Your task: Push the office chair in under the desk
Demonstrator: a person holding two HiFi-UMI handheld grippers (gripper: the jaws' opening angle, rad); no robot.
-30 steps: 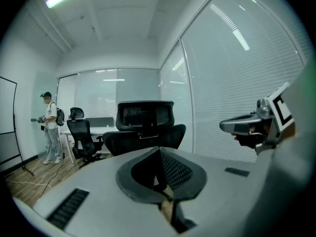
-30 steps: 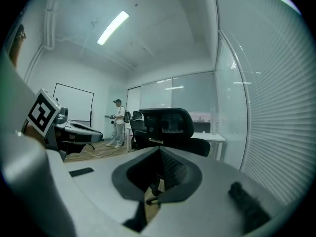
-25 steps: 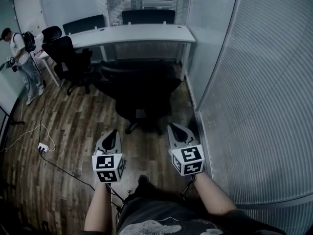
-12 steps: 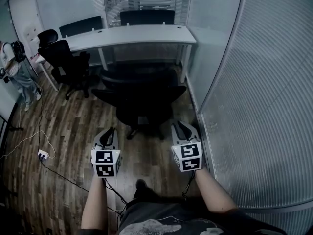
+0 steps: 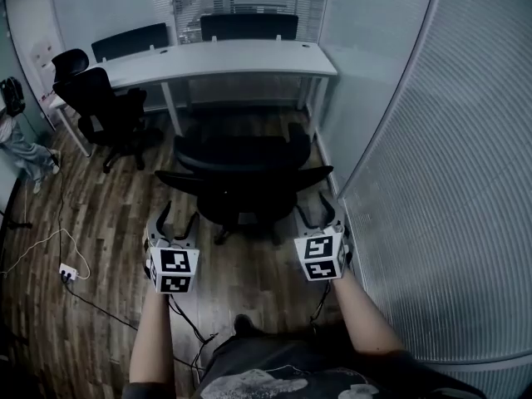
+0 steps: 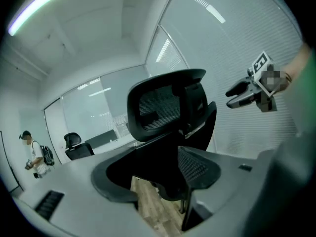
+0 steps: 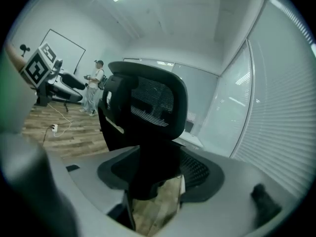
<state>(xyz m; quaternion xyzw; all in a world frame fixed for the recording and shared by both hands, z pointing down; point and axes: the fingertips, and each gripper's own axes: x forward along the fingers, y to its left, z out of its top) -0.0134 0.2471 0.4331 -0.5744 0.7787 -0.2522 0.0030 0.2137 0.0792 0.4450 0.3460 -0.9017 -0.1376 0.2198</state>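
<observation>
Left gripper [image 5: 177, 216], right gripper [image 5: 317, 210] just opened (empty); office chair [image 5: 241, 181] black, mesh-backed.

The black office chair [image 5: 241, 177] with a mesh back is standing upright on the wooden floor [image 5: 100, 214], just before the right half of the long white desk [image 5: 233, 56]. It is not yet sitting under it.
</observation>
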